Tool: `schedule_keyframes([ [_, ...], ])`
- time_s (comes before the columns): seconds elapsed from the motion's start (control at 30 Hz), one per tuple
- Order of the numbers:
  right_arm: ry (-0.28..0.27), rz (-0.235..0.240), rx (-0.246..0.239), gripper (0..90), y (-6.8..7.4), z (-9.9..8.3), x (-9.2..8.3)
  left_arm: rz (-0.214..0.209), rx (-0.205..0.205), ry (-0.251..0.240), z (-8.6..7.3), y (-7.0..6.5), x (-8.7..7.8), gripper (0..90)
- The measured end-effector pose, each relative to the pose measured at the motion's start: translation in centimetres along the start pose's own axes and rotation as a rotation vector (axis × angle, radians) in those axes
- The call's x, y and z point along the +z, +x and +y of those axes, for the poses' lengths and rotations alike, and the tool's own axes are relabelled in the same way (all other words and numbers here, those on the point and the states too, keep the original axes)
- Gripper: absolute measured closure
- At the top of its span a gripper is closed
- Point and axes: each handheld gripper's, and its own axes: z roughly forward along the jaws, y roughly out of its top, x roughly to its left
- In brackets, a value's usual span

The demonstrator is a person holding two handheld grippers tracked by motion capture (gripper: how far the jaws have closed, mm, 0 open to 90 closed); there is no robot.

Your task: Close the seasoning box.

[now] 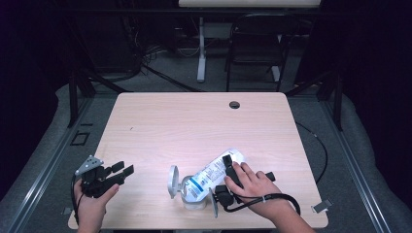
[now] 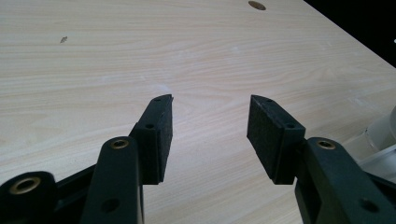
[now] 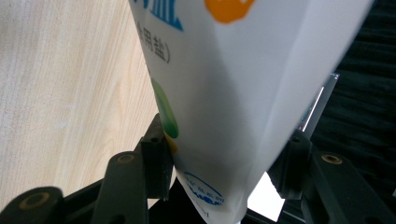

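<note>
A white salt bag (image 1: 212,171) with blue print lies tilted over the front of the table. Its lower end rests at a clear container (image 1: 193,199) whose round lid (image 1: 172,181) stands open at the left. My right gripper (image 1: 224,174) is shut on the bag's upper part, with a hand over it. In the right gripper view the bag (image 3: 233,70) sits between both pads of my right gripper (image 3: 224,135), which press its sides. My left gripper (image 1: 124,169) rests at the front left corner, open and holding nothing. Its pads (image 2: 210,100) stand wide apart over bare wood.
The light wooden table (image 1: 194,121) has a cable hole (image 1: 234,104) near its back edge. A chair (image 1: 255,43) and a desk leg stand behind it. A black cable (image 1: 321,145) hangs off the right side. The container's edge (image 2: 384,135) shows right of the left jaws.
</note>
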Motion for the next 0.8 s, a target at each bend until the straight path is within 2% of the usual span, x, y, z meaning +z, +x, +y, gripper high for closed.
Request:
schedule_keyframes([
  [0.8, 0.001, 0.002, -0.006, 49.8, -0.06, -0.04, -0.06, 0.004, -0.005, 0.003, -0.08, 0.16, 0.07, 50.9],
])
